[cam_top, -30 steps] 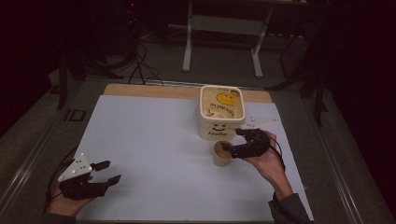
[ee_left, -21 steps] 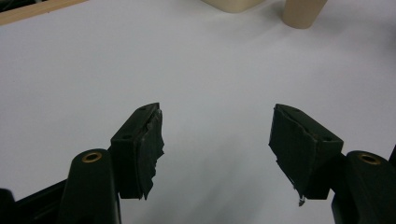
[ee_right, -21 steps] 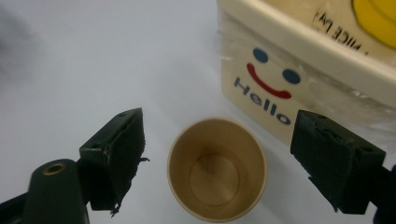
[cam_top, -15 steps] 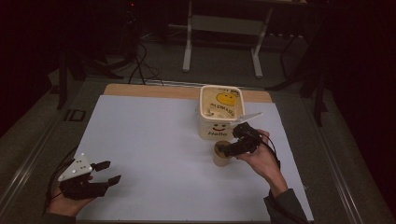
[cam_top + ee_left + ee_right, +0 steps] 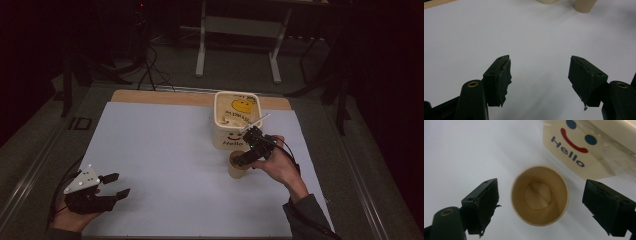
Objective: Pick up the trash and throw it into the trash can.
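Right tongs spread wide, empty, poised above the upright paper cup just near of the "Hello" tub. Left tongs wide open, empty, low over the counter at near left.

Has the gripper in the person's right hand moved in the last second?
Yes. The right gripper has swung from beside the paper cup to above it, nearer the "Hello" tub. Its jaws stand open over the cup's mouth.

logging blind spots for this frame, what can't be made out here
- Tub contents: too dark and small in the high view; rim cut off in the right gripper view.
- Paper cup outer wall: right gripper view looks straight down into it.
- Left tongs: left gripper view cuts the cup and tub at its top edge.
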Tool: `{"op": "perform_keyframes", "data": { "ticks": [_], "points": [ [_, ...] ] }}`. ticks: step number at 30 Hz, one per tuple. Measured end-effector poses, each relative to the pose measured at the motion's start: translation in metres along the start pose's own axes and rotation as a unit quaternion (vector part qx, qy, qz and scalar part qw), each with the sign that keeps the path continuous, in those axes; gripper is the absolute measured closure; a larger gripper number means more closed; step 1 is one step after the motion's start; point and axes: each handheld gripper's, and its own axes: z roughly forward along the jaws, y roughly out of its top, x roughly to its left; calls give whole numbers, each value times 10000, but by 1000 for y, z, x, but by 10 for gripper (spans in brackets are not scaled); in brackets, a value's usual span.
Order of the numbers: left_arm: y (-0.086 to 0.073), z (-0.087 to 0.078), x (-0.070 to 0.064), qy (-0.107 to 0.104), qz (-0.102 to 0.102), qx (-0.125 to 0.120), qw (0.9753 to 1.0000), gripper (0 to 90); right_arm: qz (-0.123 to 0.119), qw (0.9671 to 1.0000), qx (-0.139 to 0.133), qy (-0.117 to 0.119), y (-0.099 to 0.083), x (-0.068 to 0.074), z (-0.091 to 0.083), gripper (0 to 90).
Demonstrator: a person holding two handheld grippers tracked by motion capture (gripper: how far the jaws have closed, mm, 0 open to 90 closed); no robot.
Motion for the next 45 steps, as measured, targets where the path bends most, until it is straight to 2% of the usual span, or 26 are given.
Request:
{"op": "perform_keyframes", "data": {
  "ticks": [11,17,22,28,45],
  "points": [
    [0,0,0,-5,-14,26,10000,344,-55,9986,523,21,14,2,0,123],
    [0,0,1,-5,-17,20,10000,344,-82,9966,814,72,22,0,2,112],
    [0,0,1,6,-40,29,10000,344,-99,9950,990,20,27,-3,3,111],
    [0,1,1,5,-32,36,10000,344,-98,9940,1084,35,30,-4,5,109],
    [-1,0,1,5,-39,42,10000,344,-66,9902,1391,112,26,-2,31,104]
  ]
}}
